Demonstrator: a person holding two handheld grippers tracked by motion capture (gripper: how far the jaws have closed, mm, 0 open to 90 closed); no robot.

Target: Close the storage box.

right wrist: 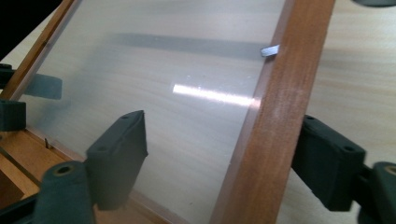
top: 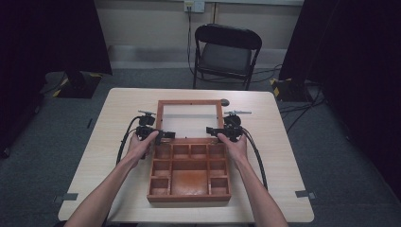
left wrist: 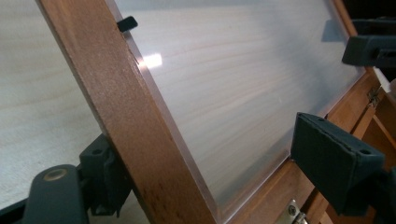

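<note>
I stand at the table [top: 118,109] with a wooden box [top: 189,172] in front of me. Its lid [top: 190,118] has a clear pane in a wooden frame, and it is swung open behind the box, away from me. The hinges are on the lid's near edge, where it meets the box, so that is the line it will turn on. It runs from my left to my right.

My left gripper [top: 163,136] is at the lid's left side bar. One jaw is outside the bar and one is over the pane, with gaps at the sides, so I do not think it is squeezing yet. My right gripper [top: 213,132] is at the right side bar [right wrist: 271,121] in the same way, partly open around the wood.

Both hands are just as near, one on each side. I think the next move is to pinch both bars and swing the lid up and toward me, over the box.
</note>
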